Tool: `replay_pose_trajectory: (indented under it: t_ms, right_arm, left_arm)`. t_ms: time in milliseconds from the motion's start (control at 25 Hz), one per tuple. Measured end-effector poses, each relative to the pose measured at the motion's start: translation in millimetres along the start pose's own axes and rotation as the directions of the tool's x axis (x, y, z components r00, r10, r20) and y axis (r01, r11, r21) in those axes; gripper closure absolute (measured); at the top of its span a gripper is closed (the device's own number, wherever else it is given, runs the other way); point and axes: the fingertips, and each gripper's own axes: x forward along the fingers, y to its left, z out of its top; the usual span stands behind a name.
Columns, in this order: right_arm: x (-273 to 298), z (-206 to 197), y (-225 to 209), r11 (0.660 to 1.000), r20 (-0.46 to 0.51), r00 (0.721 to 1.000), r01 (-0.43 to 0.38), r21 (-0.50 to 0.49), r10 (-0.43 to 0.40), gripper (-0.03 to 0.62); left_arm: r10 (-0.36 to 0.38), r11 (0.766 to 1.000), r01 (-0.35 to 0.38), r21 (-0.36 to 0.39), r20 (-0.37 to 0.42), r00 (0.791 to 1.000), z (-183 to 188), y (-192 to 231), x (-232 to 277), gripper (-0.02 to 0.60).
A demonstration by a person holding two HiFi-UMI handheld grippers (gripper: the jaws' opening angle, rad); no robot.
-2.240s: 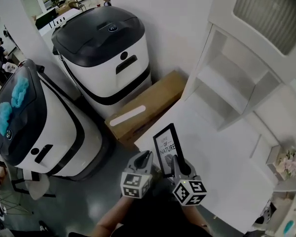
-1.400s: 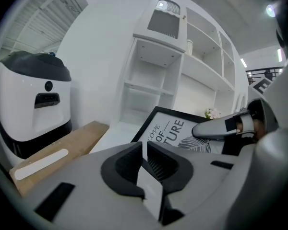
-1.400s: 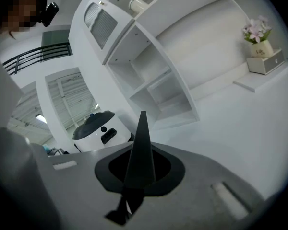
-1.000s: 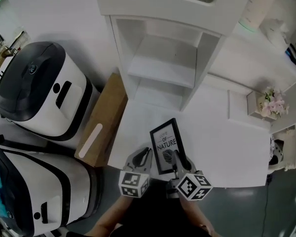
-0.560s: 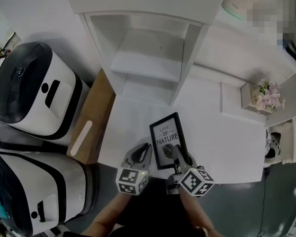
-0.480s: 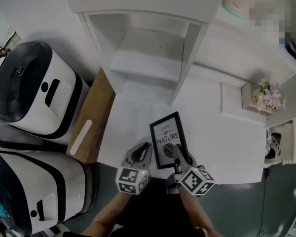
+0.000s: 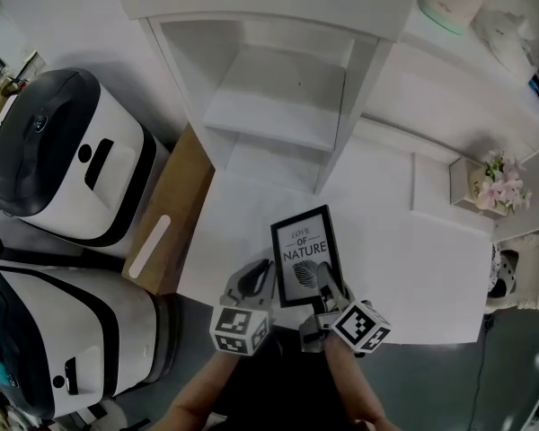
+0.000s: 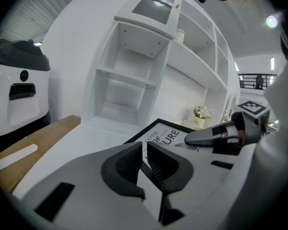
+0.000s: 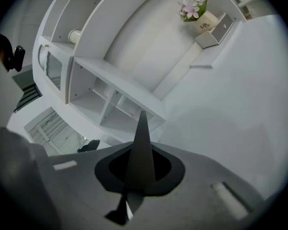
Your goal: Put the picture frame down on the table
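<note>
We have the right tool (image 7: 326,287) clenched on the picture frame (image 7: 304,252) low over the surface (image 7: 413,259), left tool (image 7: 251,281) closed, empty, beside it; setting down and releasing remain

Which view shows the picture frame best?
Head view: the picture frame shows nearly its whole face, print readable. Left gripper view catches part of it beyond the jaws; right gripper view only its thin edge between shut jaws.
</note>
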Motion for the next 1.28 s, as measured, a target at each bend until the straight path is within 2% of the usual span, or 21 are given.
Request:
replay_pose_trajectory:
  t_ms: [440,760,1280]
  right_arm:
    - [25,0,-20,0.991,-0.011,1.000,0.010,0.137,-0.009,0.580]
    - [34,-5,-30,0.959,-0.019,1.000,0.007,0.285,-0.002,0.580]
    - [48,-5,-45,0.940,-0.019,1.000,0.009,0.342,-0.003,0.580]
  left_arm:
    - [0.039,0.999,-0.039,0.004,0.007,0.999,5,18,17,0.545]
    - [0.069,0.997,-0.069,-0.034,0.003,0.998,-1,23,21,0.545]
    - [0.097,0.993,-0.097,-0.060,-0.002,0.995,-13,24,17,0.545]
